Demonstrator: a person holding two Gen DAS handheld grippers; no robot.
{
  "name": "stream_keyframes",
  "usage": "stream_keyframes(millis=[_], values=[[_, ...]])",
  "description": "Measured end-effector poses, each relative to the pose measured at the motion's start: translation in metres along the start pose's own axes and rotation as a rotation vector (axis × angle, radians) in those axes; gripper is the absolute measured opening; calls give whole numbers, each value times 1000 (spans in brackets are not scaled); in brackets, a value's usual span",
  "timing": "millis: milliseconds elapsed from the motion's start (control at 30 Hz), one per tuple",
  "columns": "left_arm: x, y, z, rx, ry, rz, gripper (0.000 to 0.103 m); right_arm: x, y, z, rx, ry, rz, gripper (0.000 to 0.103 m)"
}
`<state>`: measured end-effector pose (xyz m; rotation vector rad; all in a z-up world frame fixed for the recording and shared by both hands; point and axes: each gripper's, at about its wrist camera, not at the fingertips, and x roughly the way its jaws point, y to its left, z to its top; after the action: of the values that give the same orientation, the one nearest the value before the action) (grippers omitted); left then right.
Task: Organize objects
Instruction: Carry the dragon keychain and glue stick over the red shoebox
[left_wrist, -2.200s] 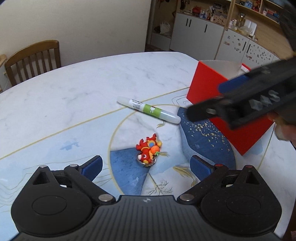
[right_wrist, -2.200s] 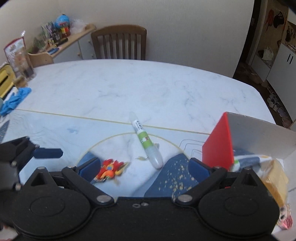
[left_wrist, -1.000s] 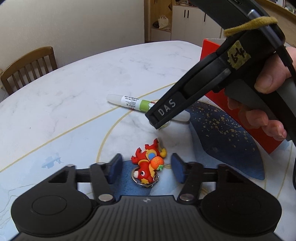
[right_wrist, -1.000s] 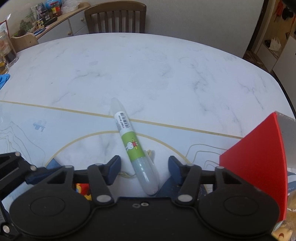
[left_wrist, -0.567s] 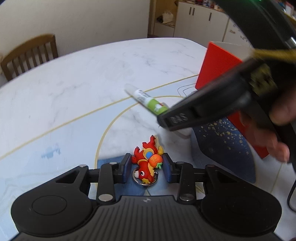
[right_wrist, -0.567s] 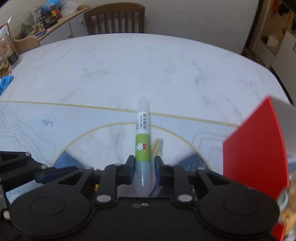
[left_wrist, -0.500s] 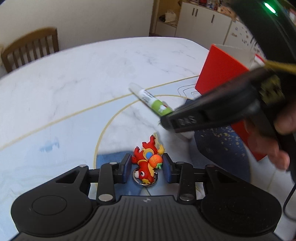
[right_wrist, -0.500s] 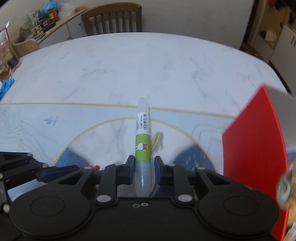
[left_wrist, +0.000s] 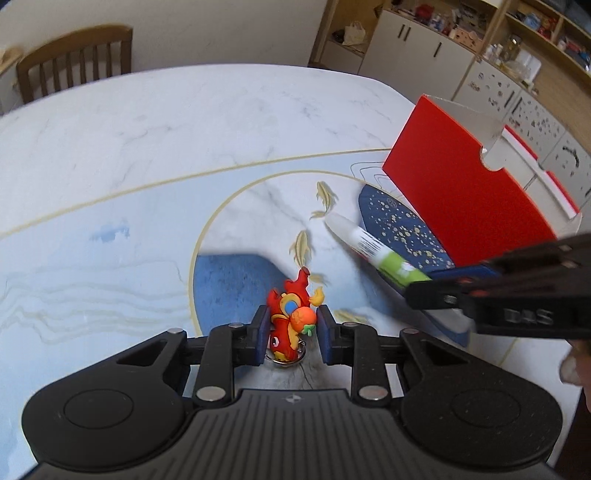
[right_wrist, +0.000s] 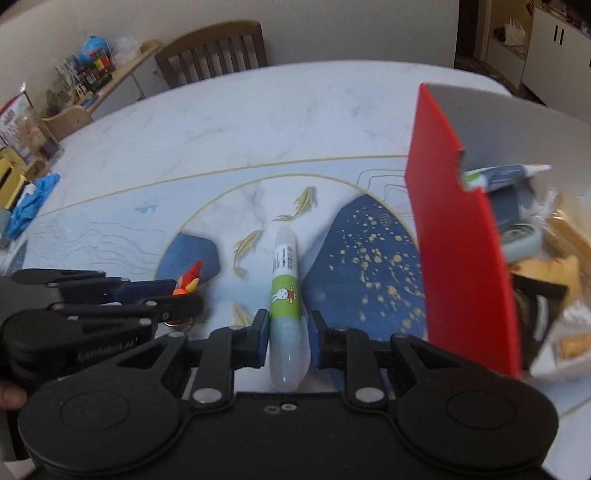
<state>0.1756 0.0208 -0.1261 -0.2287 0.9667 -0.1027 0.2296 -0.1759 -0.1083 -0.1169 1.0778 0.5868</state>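
A red and orange fish keychain (left_wrist: 291, 314) sits between the blue pads of my left gripper (left_wrist: 291, 328). Its jaws are closing and the pads press on the toy's sides; the key ring hangs just below. My right gripper (right_wrist: 288, 332) is shut on the lower end of a white tube with a green label (right_wrist: 284, 273). In the left wrist view that tube (left_wrist: 369, 247) sticks out of the right gripper (left_wrist: 436, 291), close to the red box (left_wrist: 461, 206). The right wrist view shows the left gripper (right_wrist: 162, 295) and keychain (right_wrist: 188, 282) to the left.
The red box (right_wrist: 458, 240) stands open at the right with several packets inside. Blue gloves (right_wrist: 33, 203) lie at the table's far left edge. A wooden chair (right_wrist: 214, 48) stands behind the marble-patterned table (left_wrist: 184, 122). Cabinets (left_wrist: 417, 40) line the far wall.
Both grippers have closed, the left on the fish keychain and the right on the tube. The right gripper has carried the tube toward the red box.
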Motion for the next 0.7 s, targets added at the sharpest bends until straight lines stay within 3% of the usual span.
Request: stream_keyframes(millis=[133, 233, 533, 700], values=[[-12, 0, -6, -43, -4, -28, 25, -32, -1, -10, 43, -34, 19, 21], [-21, -3, -9, -62, 2, -46, 14, -46, -4, -17, 78, -41, 29, 20], [-40, -22, -19, -73, 9, -79, 14, -72, -13, -38, 146, -48, 73, 17], [-54, -37, -19, -65, 0, -106, 14, -99, -21, -38, 178, -115, 99, 17]])
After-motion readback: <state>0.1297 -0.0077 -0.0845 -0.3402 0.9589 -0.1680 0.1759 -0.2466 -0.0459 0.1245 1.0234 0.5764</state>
